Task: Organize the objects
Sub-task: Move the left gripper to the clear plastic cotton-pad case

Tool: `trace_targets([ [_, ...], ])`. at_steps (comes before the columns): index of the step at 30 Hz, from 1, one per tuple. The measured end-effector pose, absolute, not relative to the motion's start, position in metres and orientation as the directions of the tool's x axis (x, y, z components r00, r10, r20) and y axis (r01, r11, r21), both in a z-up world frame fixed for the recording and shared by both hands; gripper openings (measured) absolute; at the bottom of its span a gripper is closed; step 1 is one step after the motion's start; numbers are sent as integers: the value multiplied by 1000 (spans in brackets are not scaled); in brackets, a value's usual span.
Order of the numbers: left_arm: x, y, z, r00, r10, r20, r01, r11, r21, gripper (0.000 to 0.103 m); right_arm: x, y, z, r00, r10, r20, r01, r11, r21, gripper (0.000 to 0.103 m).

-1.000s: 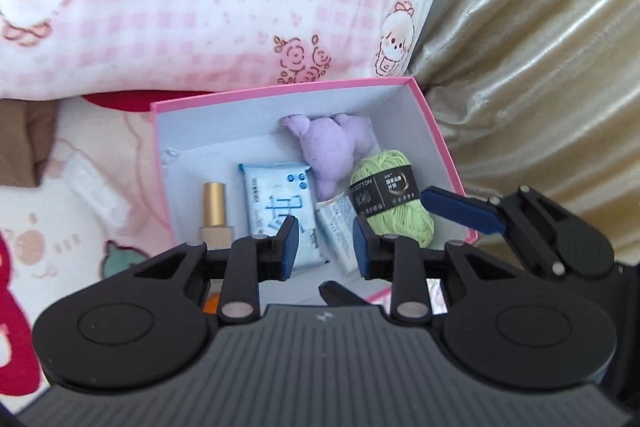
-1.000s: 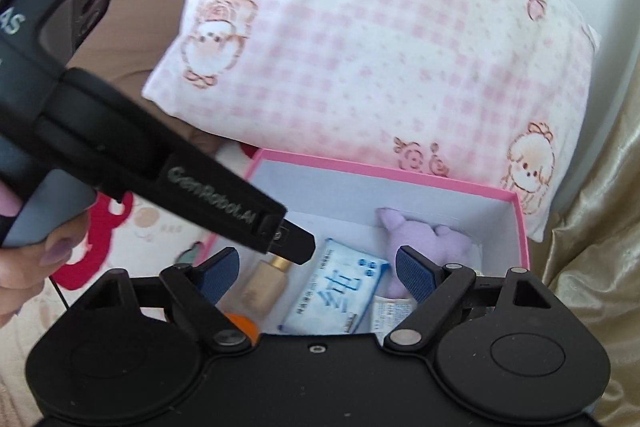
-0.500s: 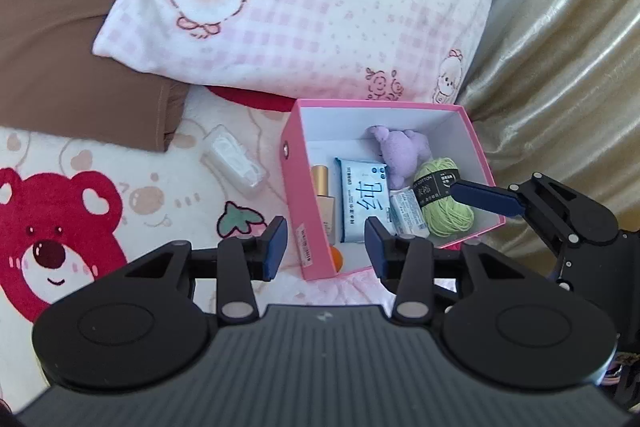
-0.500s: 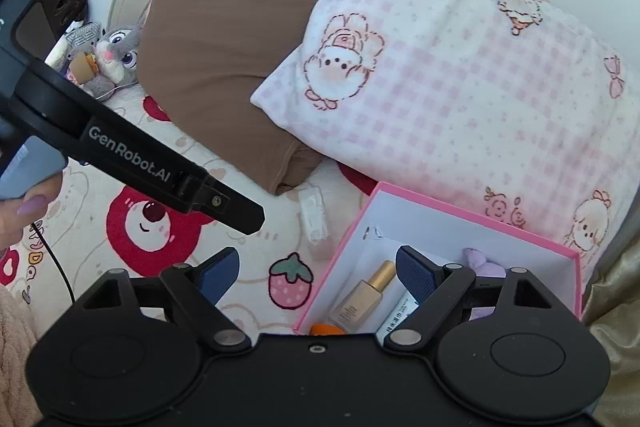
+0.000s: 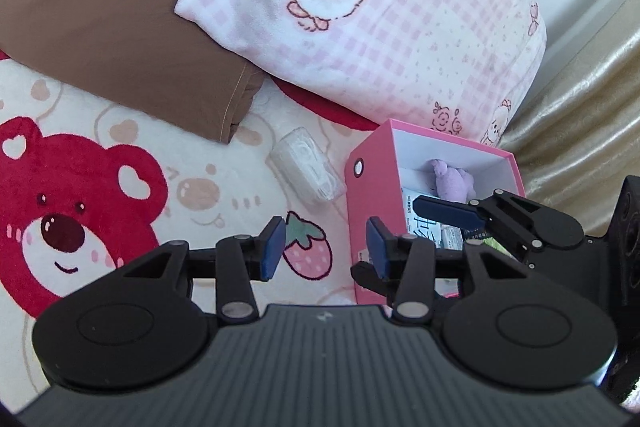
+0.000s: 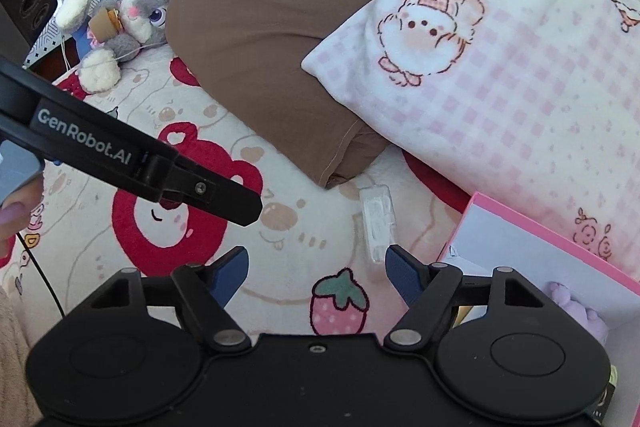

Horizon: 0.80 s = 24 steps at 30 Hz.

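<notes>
- The left gripper (image 5: 326,247) is hovering over the bear-print blanket (image 5: 100,195) with its blue pads (image 5: 274,247) spread moderately apart, gripping nothing and touching nothing.
- The right gripper (image 6: 316,275) is hanging above the strawberry print (image 6: 339,303), its fingers (image 6: 404,275) parted wide and empty.
- The clear plastic packet (image 6: 376,223) is lying flat on the blanket, just beside the pink box (image 5: 370,195), near the brown pillow (image 6: 272,39).
- The pink box is sitting against the checked pillow (image 5: 380,19), holding a purple plush toy (image 5: 454,179) and a tissue pack (image 5: 420,223).
</notes>
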<state>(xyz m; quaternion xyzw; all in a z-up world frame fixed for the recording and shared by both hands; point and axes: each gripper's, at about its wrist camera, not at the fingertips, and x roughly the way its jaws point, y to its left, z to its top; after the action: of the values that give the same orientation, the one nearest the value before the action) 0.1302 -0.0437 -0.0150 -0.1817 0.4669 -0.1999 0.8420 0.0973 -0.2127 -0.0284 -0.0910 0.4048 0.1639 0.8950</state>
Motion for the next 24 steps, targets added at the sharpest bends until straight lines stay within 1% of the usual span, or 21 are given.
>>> trace_targets([
  [2,138,-40,-26,494,-513,-702,155,846,-510,43,107,-204,-39,624,198,-756,-379,923,-72,78],
  [6,153,-40,-52,446,-512,-734,117,846,-520,44,128,-193,-63,624,139,-769,-412,895,-172,76],
  [9,161,-40,-72,426,-527,-735,94,834,-543,44,143,-192,-78,615,82,-785,-415,879,-234,76],
  [12,169,-38,-87,437,-551,-711,83,811,-579,44,155,-194,-89,608,59,-792,-403,882,-244,76],
  [15,180,-34,-100,488,-582,-650,51,763,-644,43,165,-194,-96,604,51,-795,-394,887,-243,76],
  [17,188,-32,-109,493,-617,-614,40,721,-692,42,171,-191,-102,603,46,-796,-389,888,-244,76],
  [19,192,-34,-116,491,-629,-603,31,704,-709,42,178,-189,-109,590,33,-806,-376,895,-239,76],
  [22,195,-38,-126,493,-632,-599,35,702,-712,42,183,-188,-116,582,2,-813,-364,895,-258,68],
  [23,195,-38,-130,491,-637,-594,33,695,-718,42,183,-187,-118,577,-16,-817,-371,886,-280,61],
  [24,196,-38,-133,488,-641,-592,29,690,-723,40,184,-184,-121,561,-37,-827,-382,875,-298,49],
])
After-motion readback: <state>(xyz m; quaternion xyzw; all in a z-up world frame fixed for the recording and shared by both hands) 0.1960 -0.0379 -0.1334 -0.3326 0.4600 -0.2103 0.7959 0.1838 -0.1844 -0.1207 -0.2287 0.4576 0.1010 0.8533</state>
